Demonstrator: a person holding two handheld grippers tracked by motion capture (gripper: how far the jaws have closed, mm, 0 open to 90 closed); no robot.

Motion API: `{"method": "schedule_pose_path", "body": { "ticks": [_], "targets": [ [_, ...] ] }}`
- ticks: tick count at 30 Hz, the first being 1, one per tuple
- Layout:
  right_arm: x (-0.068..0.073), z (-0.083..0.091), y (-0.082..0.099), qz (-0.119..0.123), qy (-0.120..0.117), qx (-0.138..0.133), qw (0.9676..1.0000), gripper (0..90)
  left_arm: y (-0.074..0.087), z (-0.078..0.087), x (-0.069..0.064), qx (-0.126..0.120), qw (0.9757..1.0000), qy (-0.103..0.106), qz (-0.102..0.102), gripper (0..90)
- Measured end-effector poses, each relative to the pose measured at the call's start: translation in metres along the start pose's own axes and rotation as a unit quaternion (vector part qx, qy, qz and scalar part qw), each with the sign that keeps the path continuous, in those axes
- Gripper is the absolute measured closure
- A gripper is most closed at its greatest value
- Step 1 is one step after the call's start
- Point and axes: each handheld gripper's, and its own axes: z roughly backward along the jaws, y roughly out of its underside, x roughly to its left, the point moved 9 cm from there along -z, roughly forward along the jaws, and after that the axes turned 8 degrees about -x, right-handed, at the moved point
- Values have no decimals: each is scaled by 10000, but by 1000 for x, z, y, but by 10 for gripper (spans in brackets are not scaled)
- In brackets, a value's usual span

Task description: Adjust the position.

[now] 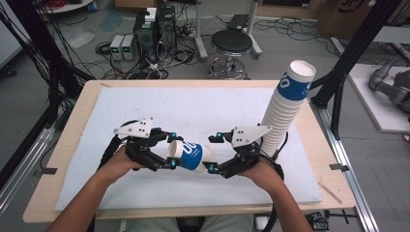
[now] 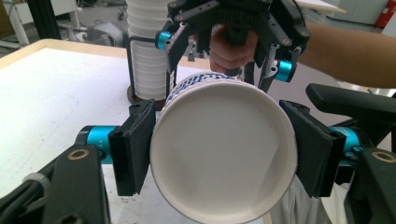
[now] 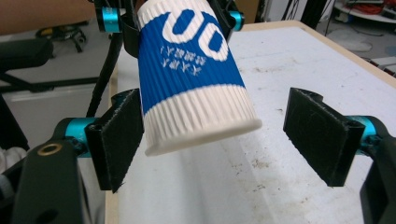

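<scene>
The cup [image 3: 196, 70] is ribbed, blue with white print, a white base and a plain white inside. The board [image 1: 193, 111] is white, the grippers' pads [image 3: 322, 135] black.

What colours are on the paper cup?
The paper cup is ribbed white with a blue band and white lettering, clearest in the right gripper view.
</scene>
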Motion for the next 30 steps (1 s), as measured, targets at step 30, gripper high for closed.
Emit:
{"method": "schedule_pose_path", "body": {
  "ticks": [30],
  "targets": [
    [3, 4, 27, -669, -57, -616, 9958, 205, -3, 4, -4, -481, 9988, 4, -105, 304]
  ]
}}
